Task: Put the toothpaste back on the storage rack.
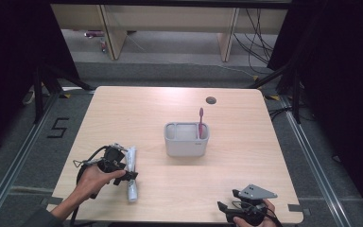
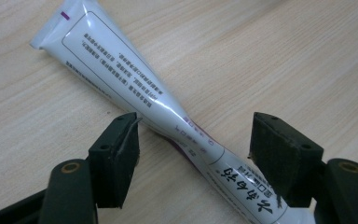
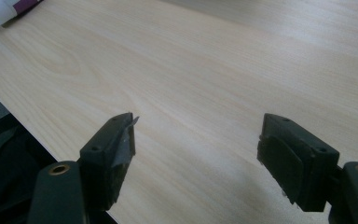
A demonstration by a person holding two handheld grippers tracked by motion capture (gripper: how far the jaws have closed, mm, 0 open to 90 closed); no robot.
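A white toothpaste tube (image 1: 131, 172) lies flat on the wooden table at the front left. My left gripper (image 1: 125, 174) is down at it, held in a person's hand, its jaws open on either side of the tube's middle. In the left gripper view the tube (image 2: 135, 79) runs slantwise between the two black pads (image 2: 116, 154), which stand apart from it. Near the front right edge my right gripper (image 1: 227, 202) rests open; the right gripper view has bare wood between its jaws (image 3: 198, 135).
A grey two-compartment holder (image 1: 185, 146) stands mid-table with a pink toothbrush (image 1: 201, 120) upright in its right compartment. A round cable hole (image 1: 211, 100) sits toward the far edge. The table's edge (image 3: 9, 112) runs close to my right gripper.
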